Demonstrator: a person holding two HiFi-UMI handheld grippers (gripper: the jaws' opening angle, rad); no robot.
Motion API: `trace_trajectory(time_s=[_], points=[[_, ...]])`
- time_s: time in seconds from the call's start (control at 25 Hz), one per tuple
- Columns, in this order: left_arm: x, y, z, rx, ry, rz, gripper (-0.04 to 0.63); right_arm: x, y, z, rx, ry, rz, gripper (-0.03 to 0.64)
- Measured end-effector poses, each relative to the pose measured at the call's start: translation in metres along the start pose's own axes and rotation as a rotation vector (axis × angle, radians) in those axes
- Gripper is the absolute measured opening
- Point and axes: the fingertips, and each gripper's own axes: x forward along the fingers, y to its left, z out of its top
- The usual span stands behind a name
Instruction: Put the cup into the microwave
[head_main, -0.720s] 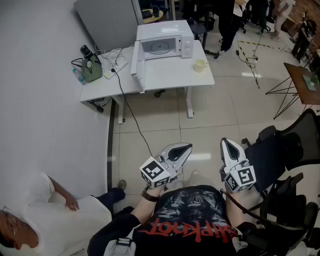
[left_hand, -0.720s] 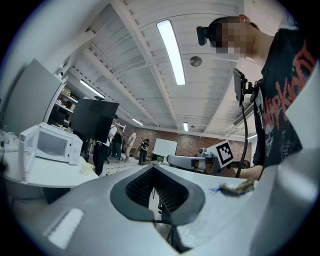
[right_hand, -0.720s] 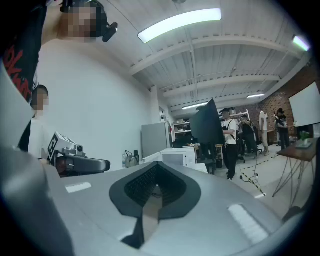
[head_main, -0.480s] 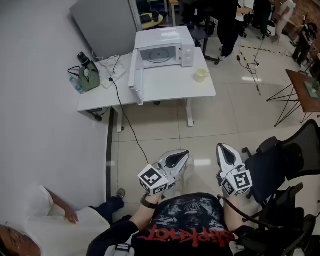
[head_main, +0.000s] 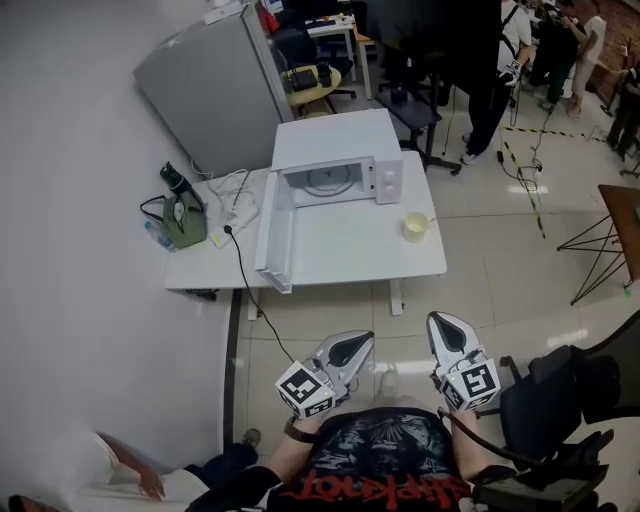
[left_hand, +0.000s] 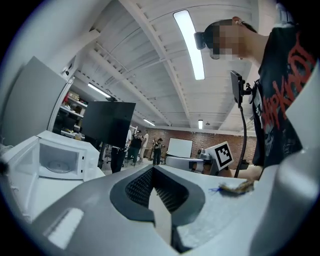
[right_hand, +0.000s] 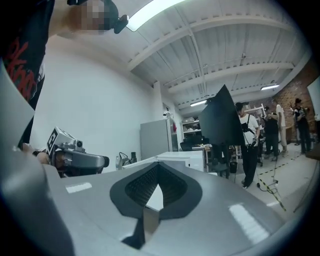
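We are holding both grippers level and low in front of our body, over the tiled floor (head_main: 330, 300) and well short of the table (head_main: 340, 262). The left gripper (head_main: 358, 342) is clenched with nothing between its jaws; the left gripper view is showing the pads meeting at the tips. The right gripper (head_main: 443, 325) is clenched too and empty, jaws together in the right gripper view. Neither one is touching anything.

The cup (head_main: 415, 226), pale yellow, is standing upright on the table, near the right edge, in front of the microwave (head_main: 340, 150) and to its right, apart from it. The microwave is sitting at the back of the table with its door (head_main: 275, 232) swinging wide open to the left, and the round plate inside is showing. A green bag (head_main: 183, 220) and a black cable (head_main: 243, 270) are lying at the table's left end. A black chair (head_main: 560, 400) is standing to our right, and a person (head_main: 150, 480) is sitting on the floor at our left.
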Motion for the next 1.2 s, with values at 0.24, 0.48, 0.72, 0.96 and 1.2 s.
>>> trace_trajectory(time_s=[0.24, 0.48, 0.72, 0.96, 1.2], points=[[0.051, 0.081, 0.017, 0.000, 0.003, 0.003, 0.000, 0.074, -0.058, 0.006, 0.007, 0.013, -0.007, 0.003], [0.089, 0.162, 0.023, -0.008, 0.017, -0.071, 0.000, 0.149, -0.098, -0.004, -0.001, 0.025, -0.066, 0.004], [0.112, 0.230, 0.039, -0.002, 0.026, -0.146, 0.000, 0.209, -0.125, 0.004, 0.002, 0.005, -0.142, 0.005], [0.132, 0.274, 0.044, -0.026, 0.034, -0.162, 0.000, 0.241, -0.154, 0.000, -0.008, 0.027, -0.166, 0.006], [0.157, 0.299, 0.040, -0.064, 0.047, -0.125, 0.000, 0.251, -0.203, -0.074, -0.047, 0.157, -0.140, 0.037]])
